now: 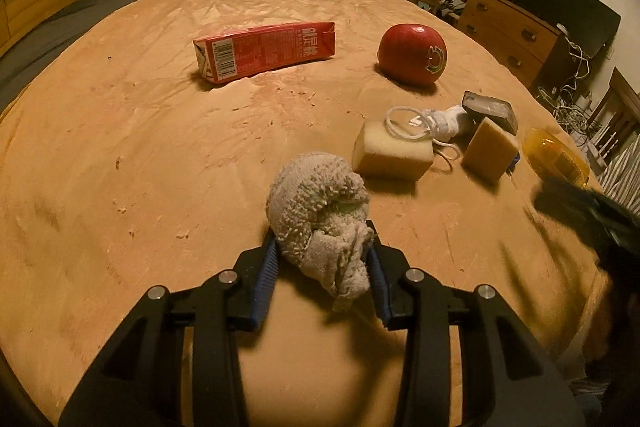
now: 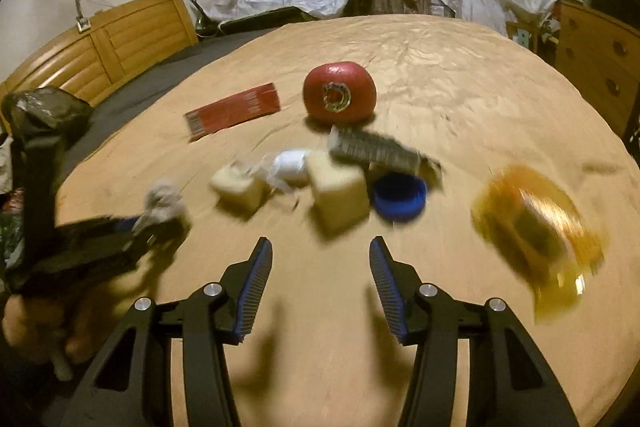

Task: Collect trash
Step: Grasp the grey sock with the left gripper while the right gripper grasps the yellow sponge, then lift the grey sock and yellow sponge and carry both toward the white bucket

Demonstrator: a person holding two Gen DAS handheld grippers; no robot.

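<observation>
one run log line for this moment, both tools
left tool: shut on rag | right tool: open, empty, over table | ahead: sponge, blue cap
</observation>
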